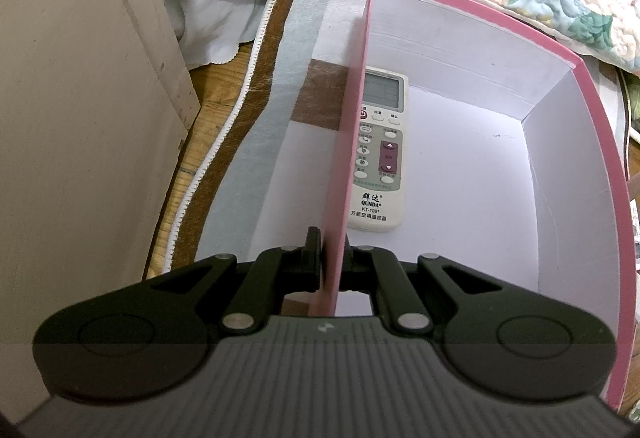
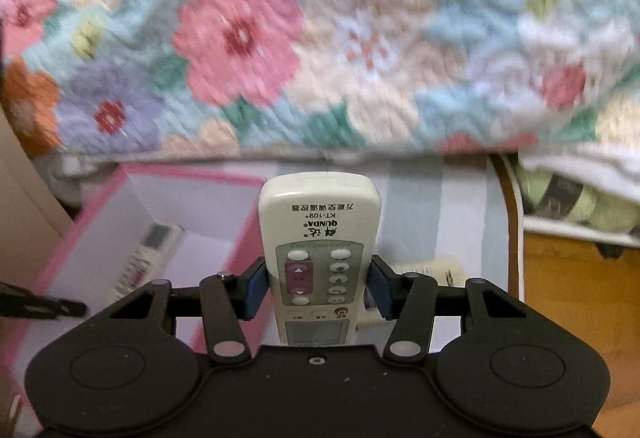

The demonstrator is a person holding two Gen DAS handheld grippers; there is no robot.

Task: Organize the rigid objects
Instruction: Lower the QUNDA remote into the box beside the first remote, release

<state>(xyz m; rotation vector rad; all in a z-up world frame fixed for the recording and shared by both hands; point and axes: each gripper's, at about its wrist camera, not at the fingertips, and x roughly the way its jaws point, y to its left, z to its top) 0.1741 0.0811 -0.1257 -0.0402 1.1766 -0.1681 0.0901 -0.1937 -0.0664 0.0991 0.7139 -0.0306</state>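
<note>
A pink box [image 1: 520, 26] with a white inside stands on a pale mat. My left gripper [image 1: 330, 258] is shut on the box's near left wall, one finger on each side of it. A white air-conditioner remote [image 1: 380, 158] lies flat inside the box against that wall, screen end away from me. My right gripper [image 2: 318, 286] is shut on a second white remote [image 2: 320, 222], blue pads pressing its two long sides, buttons facing up. It hangs in the air to the right of the pink box [image 2: 100, 206]. The boxed remote [image 2: 148, 250] shows blurred there.
Another white remote [image 2: 436, 270] lies on the mat [image 2: 460, 206] just behind my right fingers. A floral quilt [image 2: 320, 38] overhangs the far side of the box. A beige panel [image 1: 80, 118] stands to the box's left. Wooden floor [image 2: 580, 278] shows at the right.
</note>
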